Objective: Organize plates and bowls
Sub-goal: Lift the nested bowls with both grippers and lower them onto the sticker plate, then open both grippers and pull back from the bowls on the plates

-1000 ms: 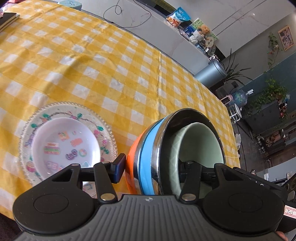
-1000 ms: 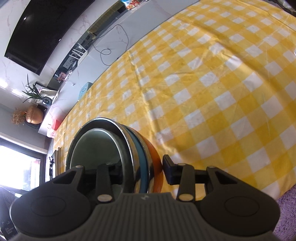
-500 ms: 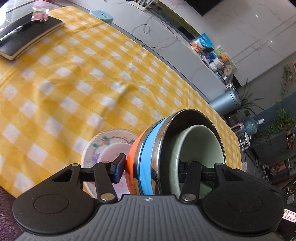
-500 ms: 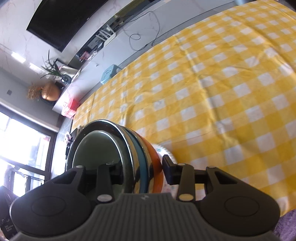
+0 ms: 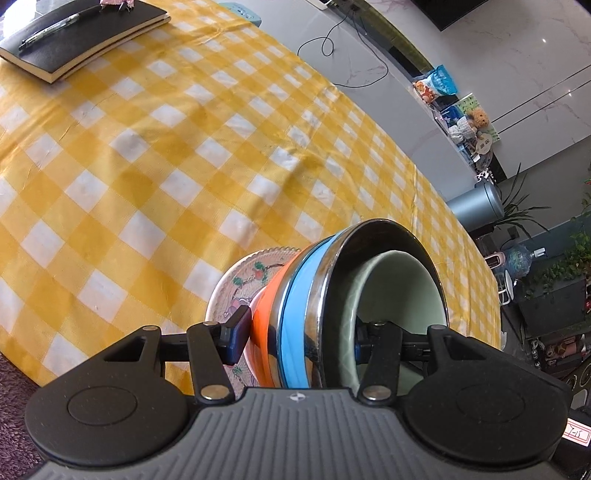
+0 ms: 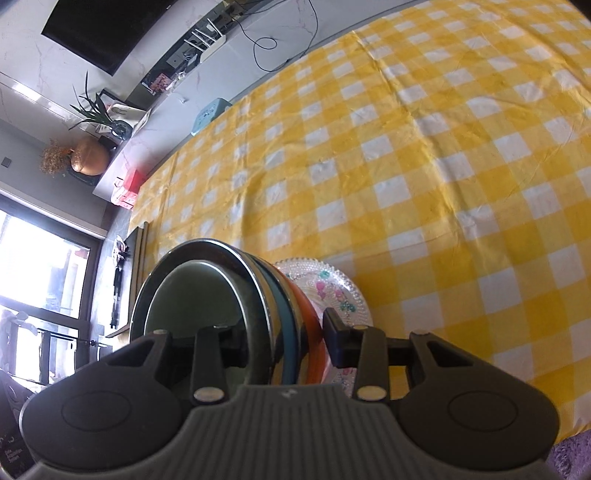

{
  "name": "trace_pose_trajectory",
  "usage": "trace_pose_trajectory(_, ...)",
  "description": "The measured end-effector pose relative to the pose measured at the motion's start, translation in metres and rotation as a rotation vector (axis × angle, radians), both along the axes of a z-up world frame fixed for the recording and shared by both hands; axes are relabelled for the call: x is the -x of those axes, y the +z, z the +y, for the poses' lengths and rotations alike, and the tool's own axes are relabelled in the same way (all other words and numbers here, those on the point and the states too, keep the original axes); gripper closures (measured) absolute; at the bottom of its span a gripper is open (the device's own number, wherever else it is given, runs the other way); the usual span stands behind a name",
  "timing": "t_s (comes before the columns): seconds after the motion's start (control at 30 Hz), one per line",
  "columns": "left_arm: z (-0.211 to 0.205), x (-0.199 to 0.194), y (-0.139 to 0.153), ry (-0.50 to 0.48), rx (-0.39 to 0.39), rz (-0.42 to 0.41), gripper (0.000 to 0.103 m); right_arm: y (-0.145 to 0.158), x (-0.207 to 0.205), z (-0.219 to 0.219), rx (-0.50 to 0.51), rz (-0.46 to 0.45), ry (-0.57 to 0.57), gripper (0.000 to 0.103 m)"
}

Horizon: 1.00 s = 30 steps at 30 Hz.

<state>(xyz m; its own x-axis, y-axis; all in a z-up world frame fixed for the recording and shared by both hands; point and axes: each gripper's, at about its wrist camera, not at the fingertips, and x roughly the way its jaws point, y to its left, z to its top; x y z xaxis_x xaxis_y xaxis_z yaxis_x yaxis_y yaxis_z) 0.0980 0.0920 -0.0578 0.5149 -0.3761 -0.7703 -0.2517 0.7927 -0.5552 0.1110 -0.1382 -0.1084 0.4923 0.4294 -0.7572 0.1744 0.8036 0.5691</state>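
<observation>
A nested bowl stack (image 5: 295, 295) hangs tilted on its side above the table: orange outermost, then blue, then steel, with a pale green bowl (image 5: 399, 284) inside. My left gripper (image 5: 299, 334) is shut on the stack's rim, one pad on the orange wall and the other inside the green bowl. From the opposite side, my right gripper (image 6: 286, 338) is shut on the same bowl stack (image 6: 266, 280). A patterned plate (image 5: 240, 273) with a beaded rim lies on the cloth just behind the orange base, and the right wrist view also shows this plate (image 6: 332, 284).
A yellow checked tablecloth (image 5: 184, 147) covers the table. A black notebook (image 5: 81, 33) with a pen on it lies at the far left corner. The table's near edge and purple carpet (image 5: 14, 387) are at lower left. A long counter runs beyond the table.
Both grippers carried the stack sideways over the table. The plate, earlier off to the left of the stack, now sits partly hidden behind the orange bowl. The notebook came into view.
</observation>
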Motion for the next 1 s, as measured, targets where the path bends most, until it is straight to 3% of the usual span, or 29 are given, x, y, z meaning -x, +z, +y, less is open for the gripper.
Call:
trace_pose_trajectory(0.6, -0.001, -0.003, -0.005, -0.019, -0.046, 0.013, 0.047, -0.009, -0.005, 0.003, -0.006, 0.004, 0.029, 0.064)
trace_pose_trajectory(0.8, -0.005, -0.003, 0.002, -0.039, -0.106, -0.024, 0.046, -0.005, -0.003, 0.004, 0.007, -0.021, 0.04, 0.062)
trace_pose_trajectory(0.87, -0.005, -0.003, 0.005, -0.039, -0.121, -0.037, 0.038, 0.0, -0.003, 0.006, 0.029, -0.048, 0.048, 0.052)
trace_pose_trajectory(1.0, -0.004, -0.003, 0.01, -0.043, -0.122, -0.063, 0.034, 0.011, 0.0, 0.01, 0.083, -0.093, 0.07, 0.045)
